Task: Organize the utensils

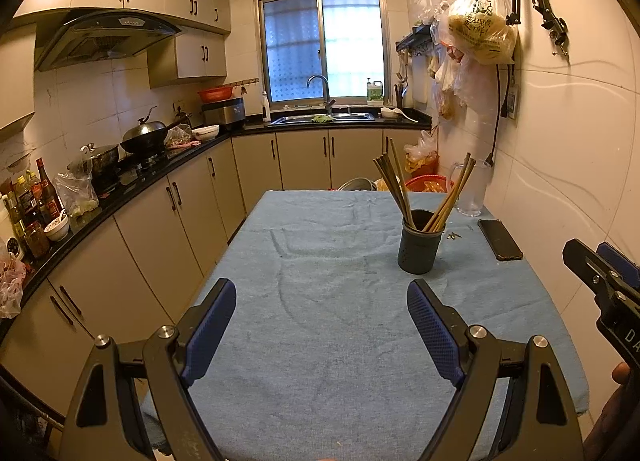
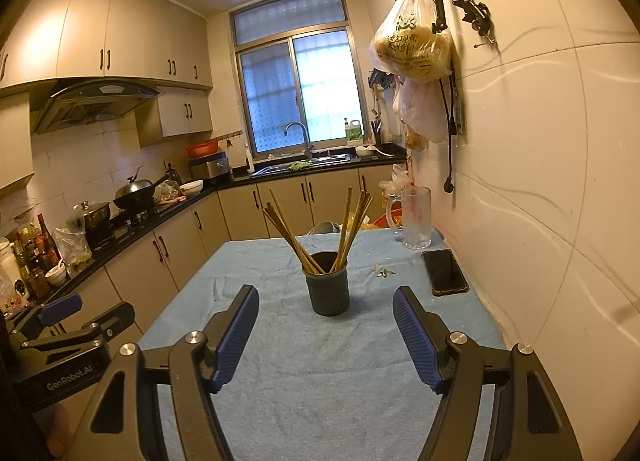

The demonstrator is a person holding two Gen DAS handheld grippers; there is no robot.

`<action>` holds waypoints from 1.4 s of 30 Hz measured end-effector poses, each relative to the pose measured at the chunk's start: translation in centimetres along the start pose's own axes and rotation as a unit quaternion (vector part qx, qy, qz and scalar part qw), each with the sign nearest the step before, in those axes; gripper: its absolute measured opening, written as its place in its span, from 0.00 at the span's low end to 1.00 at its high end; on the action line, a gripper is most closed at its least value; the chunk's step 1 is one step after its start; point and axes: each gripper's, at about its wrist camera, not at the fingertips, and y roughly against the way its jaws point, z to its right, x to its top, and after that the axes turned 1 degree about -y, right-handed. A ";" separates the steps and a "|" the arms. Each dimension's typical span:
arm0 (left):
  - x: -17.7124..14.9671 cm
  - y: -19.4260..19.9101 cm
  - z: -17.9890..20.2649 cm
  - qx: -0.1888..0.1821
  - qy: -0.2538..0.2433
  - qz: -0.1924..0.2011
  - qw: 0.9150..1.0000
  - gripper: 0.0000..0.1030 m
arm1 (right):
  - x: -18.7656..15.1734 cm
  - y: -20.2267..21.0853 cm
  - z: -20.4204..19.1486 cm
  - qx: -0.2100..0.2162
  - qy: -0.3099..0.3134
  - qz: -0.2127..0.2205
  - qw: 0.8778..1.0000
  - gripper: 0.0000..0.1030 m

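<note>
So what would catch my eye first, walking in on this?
Probably the dark cup bristling with wooden chopsticks, standing alone mid-table on the blue cloth. Then the right gripper and left gripper, blue-padded fingers spread wide, holding nothing. A black phone lies by the wall.

A table draped in a blue cloth [image 2: 320, 381] carries everything here. A dark holder [image 2: 327, 284] stands on the cloth with chopsticks [image 2: 292, 235] fanned out of it; at its three o'clock a phone [image 2: 444, 272] lies flat, small bits [image 2: 385, 271] between them. At one o'clock, a glass mug [image 2: 416, 217] stands upright near the wall.
</note>
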 end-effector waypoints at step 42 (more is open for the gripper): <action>-0.2 0.1 -0.5 0.002 -0.003 -0.001 1.000 0.85 | -0.2 0.1 -0.1 0.001 0.006 0.003 1.000 0.71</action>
